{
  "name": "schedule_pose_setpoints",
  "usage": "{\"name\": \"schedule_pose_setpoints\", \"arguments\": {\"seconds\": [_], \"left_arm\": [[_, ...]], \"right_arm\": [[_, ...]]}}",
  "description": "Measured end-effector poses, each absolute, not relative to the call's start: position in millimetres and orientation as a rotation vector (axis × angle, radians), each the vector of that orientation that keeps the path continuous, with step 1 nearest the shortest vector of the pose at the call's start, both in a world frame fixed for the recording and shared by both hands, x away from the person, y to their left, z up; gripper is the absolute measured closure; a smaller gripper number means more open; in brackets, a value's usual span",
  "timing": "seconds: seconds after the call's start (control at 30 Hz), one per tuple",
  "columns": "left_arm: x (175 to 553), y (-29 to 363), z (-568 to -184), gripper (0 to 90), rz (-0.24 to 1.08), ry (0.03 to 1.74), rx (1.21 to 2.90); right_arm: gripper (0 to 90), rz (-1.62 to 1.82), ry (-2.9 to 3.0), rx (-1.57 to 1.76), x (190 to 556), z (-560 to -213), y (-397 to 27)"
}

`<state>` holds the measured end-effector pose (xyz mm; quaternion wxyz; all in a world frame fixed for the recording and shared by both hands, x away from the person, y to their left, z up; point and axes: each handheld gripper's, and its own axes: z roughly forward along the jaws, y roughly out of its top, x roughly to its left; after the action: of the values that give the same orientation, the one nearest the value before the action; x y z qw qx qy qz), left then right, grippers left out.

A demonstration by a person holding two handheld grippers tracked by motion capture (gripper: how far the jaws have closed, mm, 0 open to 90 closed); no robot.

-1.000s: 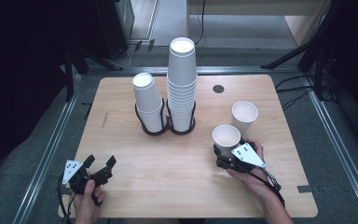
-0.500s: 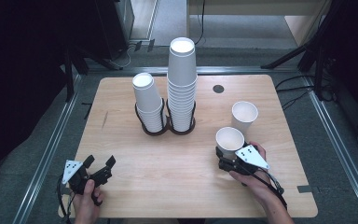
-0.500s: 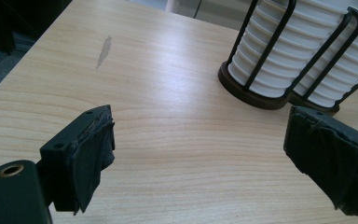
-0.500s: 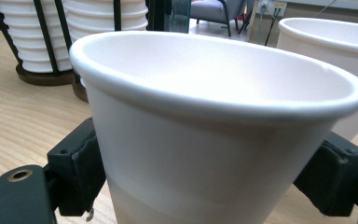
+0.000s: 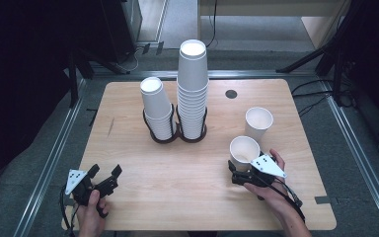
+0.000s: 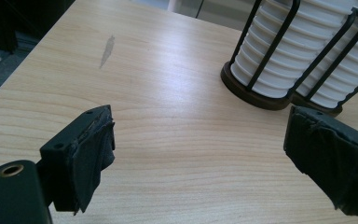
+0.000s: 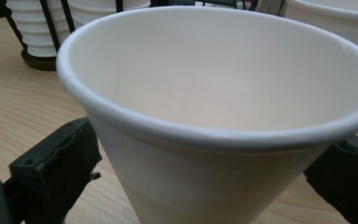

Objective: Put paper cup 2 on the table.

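Observation:
A white paper cup [image 5: 244,148] stands upright on the wooden table [image 5: 187,197], near its right front. My right gripper [image 5: 244,167] reaches around the cup's lower wall. In the right gripper view the cup [image 7: 214,93] stands between the two black jaws of this gripper [image 7: 200,186]. Those jaws have just been opening and stand a little off the cup's wall. A second cup [image 5: 258,121] stands just behind the first. My left gripper [image 5: 104,172] rests at the front left, open, with bare table between its pads [image 6: 93,149].
Two stacks of white cups, a short one [image 5: 157,111] and a tall one [image 5: 192,84], stand in a black wire holder [image 5: 177,136] at the table's middle back. A small dark hole [image 5: 231,94] lies behind them on the right. A grey streak [image 6: 107,49] marks the wood.
The right gripper's jaws have spread apart around the near cup, which stays standing on the table. The left hand has not moved.

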<state>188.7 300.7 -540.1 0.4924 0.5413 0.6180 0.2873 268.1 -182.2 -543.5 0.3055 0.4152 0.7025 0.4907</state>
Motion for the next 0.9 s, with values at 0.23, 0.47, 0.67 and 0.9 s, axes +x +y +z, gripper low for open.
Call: {"name": "schedule_pose_setpoints", "arguments": {"seconds": [0.23, 0.47, 0.67, 0.9], "left_arm": [[188.8, 303.1, -540.6, 8.6, 0.697, 1.51, 1.305], [189.1, 304.1, -541.3, 8.6, 0.696, 1.516, 1.308], [189.5, 305.2, -542.0, 9.0, 0.699, 1.526, 1.308], [189.9, 305.8, -542.6, 8.9, 0.698, 1.528, 1.313]], "right_arm": [[0.0, 1.31, 1.868, 1.096, 262.1, -539.8, -190.7], [0.0, 1.292, 1.883, 1.069, 254.7, -538.6, -198.8], [0.0, 1.283, 1.875, 1.078, 249.7, -537.4, -207.7], [0.0, 1.26, 1.853, 1.092, 243.6, -536.0, -225.7]]}}
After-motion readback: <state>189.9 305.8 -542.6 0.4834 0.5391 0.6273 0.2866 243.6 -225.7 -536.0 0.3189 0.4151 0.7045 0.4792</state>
